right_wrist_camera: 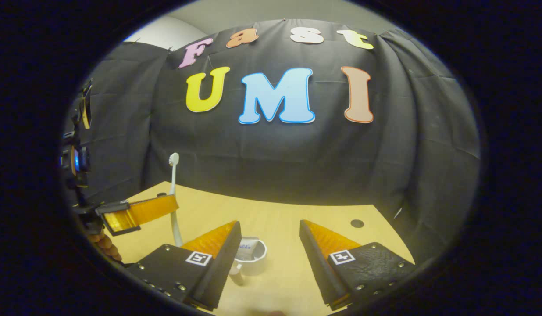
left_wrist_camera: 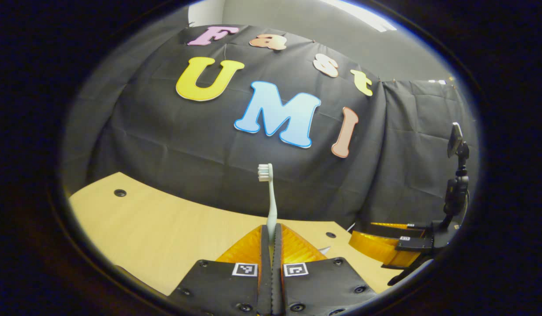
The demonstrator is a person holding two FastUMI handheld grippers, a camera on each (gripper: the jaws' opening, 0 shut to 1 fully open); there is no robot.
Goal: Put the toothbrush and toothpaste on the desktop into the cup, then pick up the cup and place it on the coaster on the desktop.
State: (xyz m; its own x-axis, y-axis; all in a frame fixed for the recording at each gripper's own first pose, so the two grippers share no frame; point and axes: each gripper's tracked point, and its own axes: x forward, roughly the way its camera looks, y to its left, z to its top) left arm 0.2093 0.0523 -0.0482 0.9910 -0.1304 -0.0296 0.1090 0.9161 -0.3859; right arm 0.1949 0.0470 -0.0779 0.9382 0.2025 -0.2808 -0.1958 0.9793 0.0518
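My left gripper (left_wrist_camera: 271, 235) is shut on the handle of a pale toothbrush (left_wrist_camera: 271, 197), which stands upright with its bristle head on top. In the right gripper view that toothbrush (right_wrist_camera: 173, 193) and the left gripper (right_wrist_camera: 141, 211) hang at the left, above the table and to the left of the cup. A white cup (right_wrist_camera: 254, 262) stands on the wooden desktop (right_wrist_camera: 279, 219), low between the fingers of my right gripper (right_wrist_camera: 269, 239), which is open and holds nothing. Something blue and white, probably the toothpaste (right_wrist_camera: 247, 245), sticks up inside the cup.
The right gripper (left_wrist_camera: 387, 246) shows at the lower right of the left gripper view, with a black mount (left_wrist_camera: 456, 184) above it. The table has small round holes (left_wrist_camera: 119, 192) (right_wrist_camera: 357, 223). A hand (right_wrist_camera: 106, 246) holds the left gripper. Black cloth backs the table.
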